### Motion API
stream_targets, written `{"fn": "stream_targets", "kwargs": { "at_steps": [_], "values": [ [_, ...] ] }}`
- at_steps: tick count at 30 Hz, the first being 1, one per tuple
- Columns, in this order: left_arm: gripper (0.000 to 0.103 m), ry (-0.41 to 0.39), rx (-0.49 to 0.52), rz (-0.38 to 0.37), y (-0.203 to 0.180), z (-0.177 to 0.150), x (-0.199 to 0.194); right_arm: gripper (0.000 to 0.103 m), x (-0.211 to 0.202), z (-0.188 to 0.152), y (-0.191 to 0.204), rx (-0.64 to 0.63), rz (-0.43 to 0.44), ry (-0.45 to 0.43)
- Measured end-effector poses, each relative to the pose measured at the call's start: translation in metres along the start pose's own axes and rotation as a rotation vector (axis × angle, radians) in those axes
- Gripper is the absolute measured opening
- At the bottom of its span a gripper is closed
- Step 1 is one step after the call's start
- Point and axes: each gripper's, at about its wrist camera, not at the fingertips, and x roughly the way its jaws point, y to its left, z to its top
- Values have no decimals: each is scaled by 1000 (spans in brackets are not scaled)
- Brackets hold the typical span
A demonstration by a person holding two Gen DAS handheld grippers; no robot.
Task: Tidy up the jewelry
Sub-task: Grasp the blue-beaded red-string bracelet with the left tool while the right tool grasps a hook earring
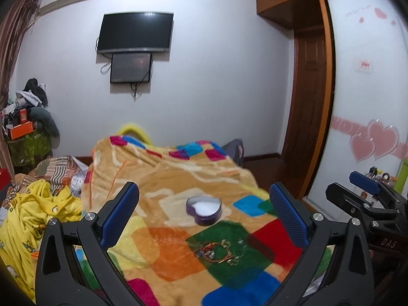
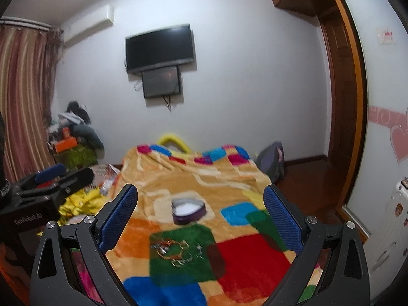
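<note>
Patchwork blanket fills lower centre of frame, dropping off at right toward dark floor; bare blanket all round the items. One heart-shaped purple box, lid off, mid-frame; one tangled jewelry cluster on green patch just below it, pieces too blurred to count. Left gripper and right gripper: jaws wide apart, holding nothing, touching nothing.

A lived-in home bedroom.
A patchwork fleece blanket covers the bed; a wall-mounted television, striped curtains, and a heart-decorated sliding wardrobe surround it.
</note>
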Motion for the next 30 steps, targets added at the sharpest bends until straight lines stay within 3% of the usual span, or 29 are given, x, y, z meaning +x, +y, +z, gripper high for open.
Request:
{"fn": "stream_targets", "kwargs": {
  "at_steps": [5, 15, 21, 30],
  "values": [
    [102, 104, 15, 38, 9, -18, 38, 98, 35, -22, -17, 13, -38, 112],
    [81, 336, 60, 43, 23, -69, 109, 97, 77, -51, -32, 4, -43, 293],
    [60, 475, 43, -11, 29, -91, 142, 81, 101, -66, -29, -24, 12, 369],
    [34, 556, 29, -119, 23, -102, 170, 55, 132, -86, -23, -51, 100, 464]
  ]
}}
